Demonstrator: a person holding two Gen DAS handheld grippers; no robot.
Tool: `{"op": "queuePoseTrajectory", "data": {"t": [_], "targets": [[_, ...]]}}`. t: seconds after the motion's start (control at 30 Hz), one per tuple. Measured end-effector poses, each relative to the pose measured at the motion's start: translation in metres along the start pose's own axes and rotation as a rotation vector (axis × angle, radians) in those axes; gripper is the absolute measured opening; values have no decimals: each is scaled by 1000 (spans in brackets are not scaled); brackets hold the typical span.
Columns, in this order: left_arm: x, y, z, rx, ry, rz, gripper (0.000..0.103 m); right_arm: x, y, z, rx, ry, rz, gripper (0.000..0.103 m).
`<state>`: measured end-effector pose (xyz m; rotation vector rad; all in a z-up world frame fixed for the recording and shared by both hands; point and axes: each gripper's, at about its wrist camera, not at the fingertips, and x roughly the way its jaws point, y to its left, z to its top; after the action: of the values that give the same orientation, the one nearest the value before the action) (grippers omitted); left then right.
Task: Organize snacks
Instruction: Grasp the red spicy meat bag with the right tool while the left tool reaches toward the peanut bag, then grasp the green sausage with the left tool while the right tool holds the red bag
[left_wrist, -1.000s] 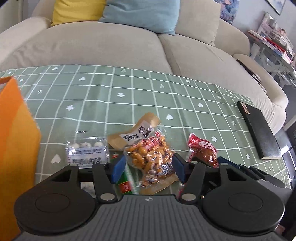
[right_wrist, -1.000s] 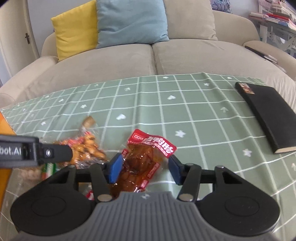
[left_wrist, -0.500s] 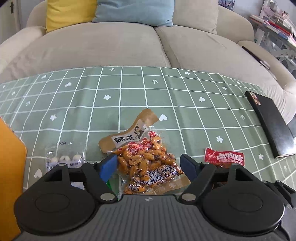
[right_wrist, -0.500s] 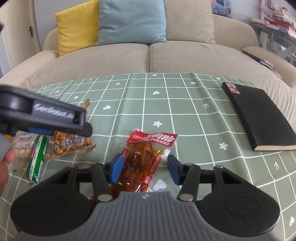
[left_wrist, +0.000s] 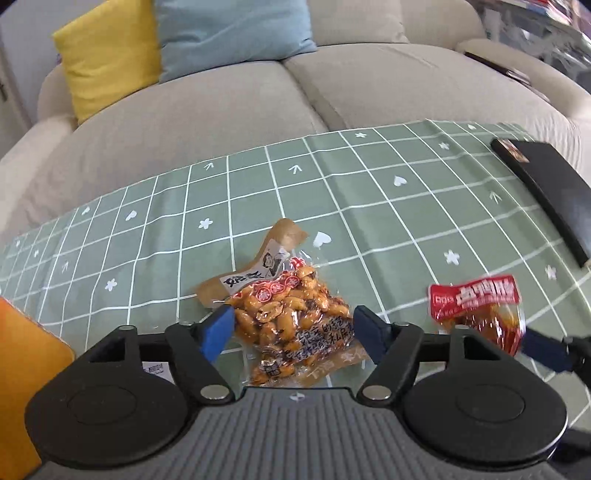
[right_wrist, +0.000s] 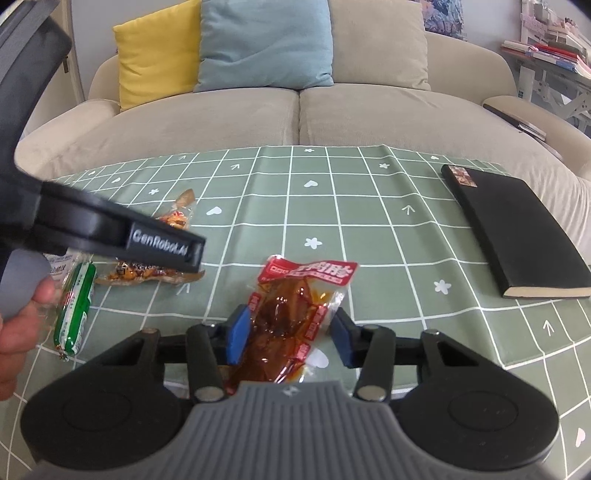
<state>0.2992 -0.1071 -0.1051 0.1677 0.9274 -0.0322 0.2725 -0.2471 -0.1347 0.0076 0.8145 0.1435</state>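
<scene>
A clear bag of orange peanuts (left_wrist: 291, 321) lies on the green checked cloth (left_wrist: 332, 206), on top of a brown pouch (left_wrist: 258, 258). My left gripper (left_wrist: 293, 328) straddles the bag. Its jaws are closing, and the blue pads stand at the bag's two edges without squeezing it. A red pouch of brown sauced meat (right_wrist: 291, 314) lies between the pads of my right gripper (right_wrist: 290, 336). Those jaws are closing too, and both pads touch the pouch's curled sides. The red pouch (left_wrist: 476, 306) also shows in the left wrist view, beside one blue pad (left_wrist: 543, 350) of the right gripper.
A green sausage stick (right_wrist: 74, 306) and a clear pack lie at the left beside a person's hand (right_wrist: 18, 325). An orange bag (left_wrist: 22, 387) stands at the near left. A black notebook (right_wrist: 517, 229) lies at the right. A beige sofa (right_wrist: 295, 110) stands behind the table.
The left gripper has swung right and rolled, and its jaws widened then narrowed around the peanut bag. The right jaws have narrowed onto the red pouch.
</scene>
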Motion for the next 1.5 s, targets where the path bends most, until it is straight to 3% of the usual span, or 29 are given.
{"op": "queuePoseTrajectory", "data": {"t": [0.03, 0.1, 0.13, 0.2, 0.27, 0.33, 0.43, 0.53, 0.63, 0.7, 0.9, 1.07, 1.17, 1.33, 1.4, 1.5], "targets": [[-2, 0, -1, 10, -2, -7, 75, -1, 0, 0, 0, 3, 0, 43], [-7, 0, -6, 40, -11, -26, 58, -3, -2, -1, 3, 15, -1, 42], [-8, 0, -7, 56, -14, -41, 56, -5, -3, -1, 6, 22, -1, 42], [-12, 2, -14, 73, 3, -108, 28, -9, -6, -2, 13, 39, 1, 41], [-14, 2, -23, 93, 10, -137, 25, -13, -9, -4, 8, 56, 5, 41], [-16, 1, -30, 112, 36, -140, 0, -18, -11, -7, 8, 72, 4, 41], [-21, 11, -39, 12, 56, -217, 0, -25, -14, -13, 7, 84, 1, 41], [-29, 19, -45, -36, 38, -236, 0, -30, -16, -18, 6, 87, 3, 41], [-42, 25, -47, -36, -37, -222, 5, -31, -18, -19, 14, 88, 6, 41], [-48, 28, -44, -10, -76, -183, 25, -31, -17, -19, 13, 88, 3, 41], [-56, 47, -49, -44, -74, -120, 49, -31, -16, -20, 11, 79, 2, 42], [-44, 54, -58, -110, -35, -104, 49, -30, -13, -21, -10, 66, -5, 45], [-43, 55, -59, -130, -51, -89, 49, -30, -13, -21, -12, 63, -4, 46], [-36, 46, -50, -105, -27, -96, 35, -29, -10, -22, -19, 53, -8, 49], [-33, 45, -50, -116, -13, -143, 26, -28, -9, -22, -23, 49, -10, 49], [-31, 37, -51, -97, -12, -137, 28, -28, -8, -23, -27, 43, -11, 50]]}}
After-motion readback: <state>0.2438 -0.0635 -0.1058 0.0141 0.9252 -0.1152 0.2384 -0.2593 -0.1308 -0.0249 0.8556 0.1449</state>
